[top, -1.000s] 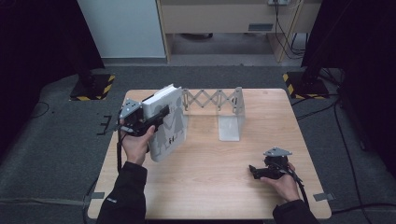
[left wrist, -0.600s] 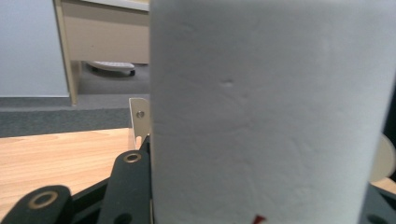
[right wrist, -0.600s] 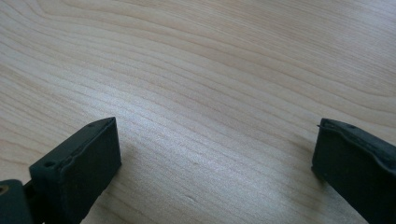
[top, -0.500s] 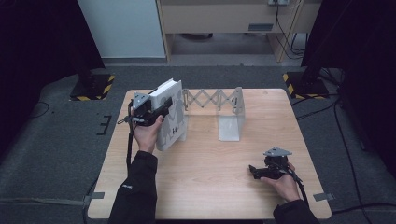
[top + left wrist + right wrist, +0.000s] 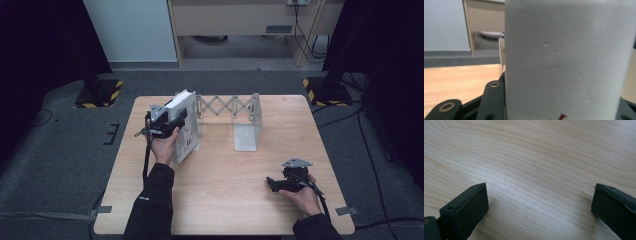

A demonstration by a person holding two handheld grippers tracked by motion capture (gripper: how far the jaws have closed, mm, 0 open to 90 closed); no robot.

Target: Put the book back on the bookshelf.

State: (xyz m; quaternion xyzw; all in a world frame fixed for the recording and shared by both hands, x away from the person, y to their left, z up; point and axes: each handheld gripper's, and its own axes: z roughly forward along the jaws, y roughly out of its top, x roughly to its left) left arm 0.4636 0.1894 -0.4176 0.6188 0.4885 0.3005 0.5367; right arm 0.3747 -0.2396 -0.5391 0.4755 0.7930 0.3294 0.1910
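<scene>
High view, left gripper (image 5: 175,120) clamping book (image 5: 186,131)

The person's left forearm in a dark sleeve is reaching forward from the near edge, its hand (image 5: 162,147) gripping the black two-jaw left gripper (image 5: 176,121), whose jaws are clamping a thick white book (image 5: 184,125) standing between them. The right hand (image 5: 303,196) is resting low, holding the black right gripper (image 5: 272,184), jaws standing wide apart with nothing between them.
</scene>
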